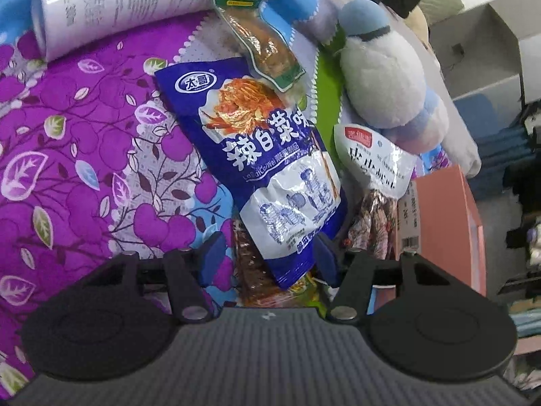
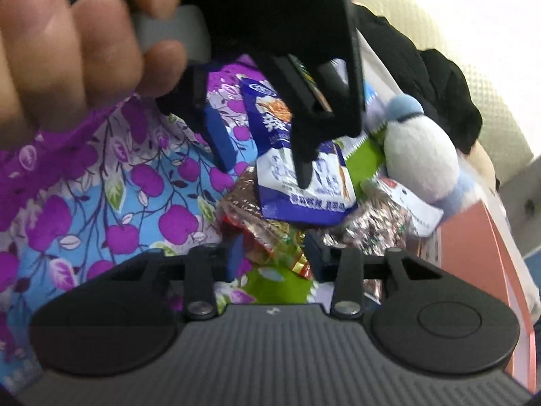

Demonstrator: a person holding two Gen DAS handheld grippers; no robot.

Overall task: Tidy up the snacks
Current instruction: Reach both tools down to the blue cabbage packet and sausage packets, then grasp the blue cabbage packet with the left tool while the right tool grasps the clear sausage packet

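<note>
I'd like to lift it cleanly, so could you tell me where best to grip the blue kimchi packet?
Grip the blue kimchi packet by its flat sealed bottom edge, coming from the near side, probably; that end overhangs the other snacks, between the left gripper fingers.

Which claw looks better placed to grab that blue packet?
Probably the left claw: the blue packet lies between its open fingers. The right claw straddles other snacks below it.

It looked like a home bedroom. A purple floral bedsheet (image 1: 67, 155) covered a soft surface, a plush bird toy (image 1: 385, 77) lay on it among snack packets (image 1: 263, 155), and dark clothing (image 2: 436, 91) was heaped behind.
</note>
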